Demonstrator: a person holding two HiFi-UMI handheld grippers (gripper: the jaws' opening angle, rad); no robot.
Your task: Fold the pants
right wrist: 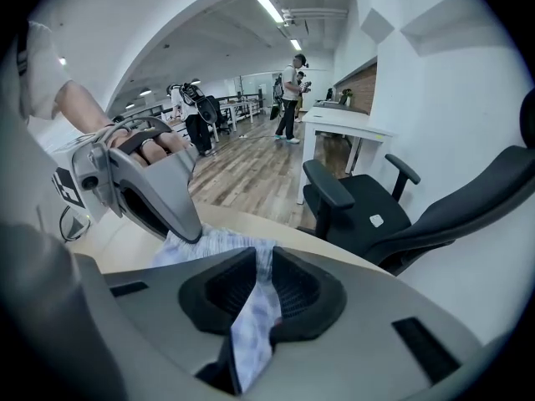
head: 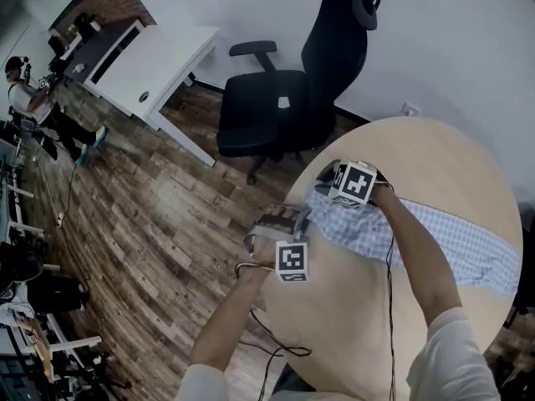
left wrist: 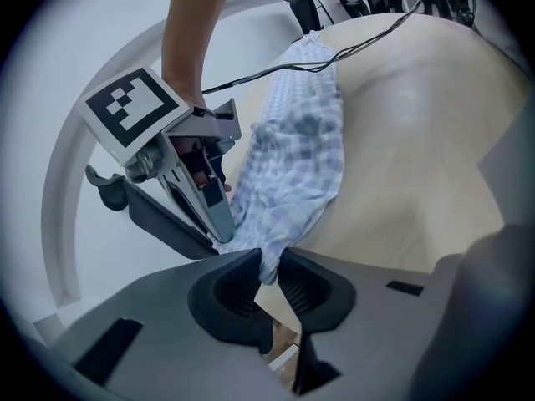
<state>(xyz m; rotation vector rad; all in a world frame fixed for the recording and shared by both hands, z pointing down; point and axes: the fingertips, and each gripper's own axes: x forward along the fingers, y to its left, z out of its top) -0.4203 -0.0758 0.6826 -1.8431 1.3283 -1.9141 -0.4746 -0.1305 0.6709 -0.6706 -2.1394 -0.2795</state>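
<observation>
Head view, pants [head: 456,242] on table [head: 451,153], blk chair [head: 272,107] nr edge, desk [head: 159,57] beyond

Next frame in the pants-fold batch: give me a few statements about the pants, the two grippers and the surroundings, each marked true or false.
1. The left gripper has its jaws closed on the pants. True.
2. The right gripper has nothing between its jaws. False: its jaws also pinch the cloth of the pants.
3. The pants are plain black. False: they are a light blue and white check.
4. The pants lie on a round wooden table. True.
5. The office chair next to the table is red. False: it is black.
</observation>
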